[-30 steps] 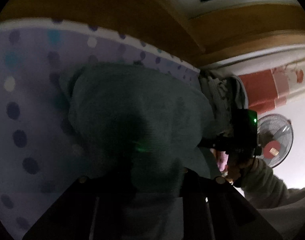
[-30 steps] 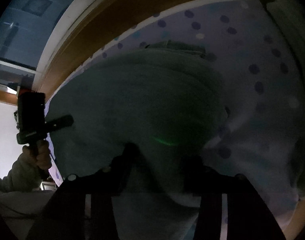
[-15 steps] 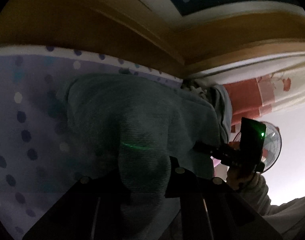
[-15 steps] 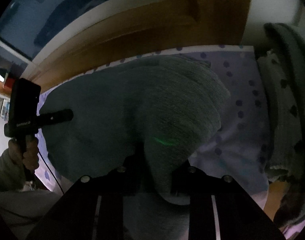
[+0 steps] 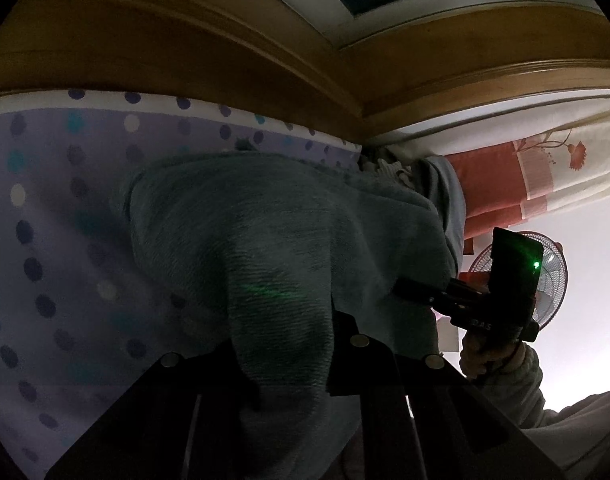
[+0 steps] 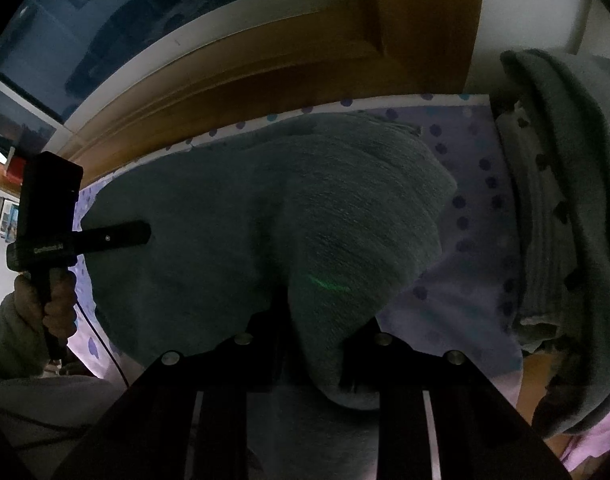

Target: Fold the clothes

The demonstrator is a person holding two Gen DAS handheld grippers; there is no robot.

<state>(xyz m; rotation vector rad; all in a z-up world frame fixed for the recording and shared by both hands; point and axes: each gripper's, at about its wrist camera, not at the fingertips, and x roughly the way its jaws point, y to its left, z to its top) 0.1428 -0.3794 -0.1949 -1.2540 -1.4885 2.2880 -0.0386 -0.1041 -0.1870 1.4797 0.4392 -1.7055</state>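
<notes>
A grey-green fleece garment lies spread on a lilac polka-dot bedsheet. My left gripper is shut on a bunched near edge of it, the cloth rising between the fingers. In the right wrist view the same garment fills the middle, and my right gripper is shut on another near edge. Each view shows the other gripper from the side, held by a hand: the right gripper at the garment's right side, the left gripper at its left.
A wooden bed frame runs behind the sheet. A pile of other clothes sits at the right of the bed. A standing fan and a red-and-cream curtain lie beyond the bed's right end.
Both grippers have lifted and pulled back with the garment's edge held, so the far part of the cloth and the bed frame show more. The room looks brighter than a second ago.
</notes>
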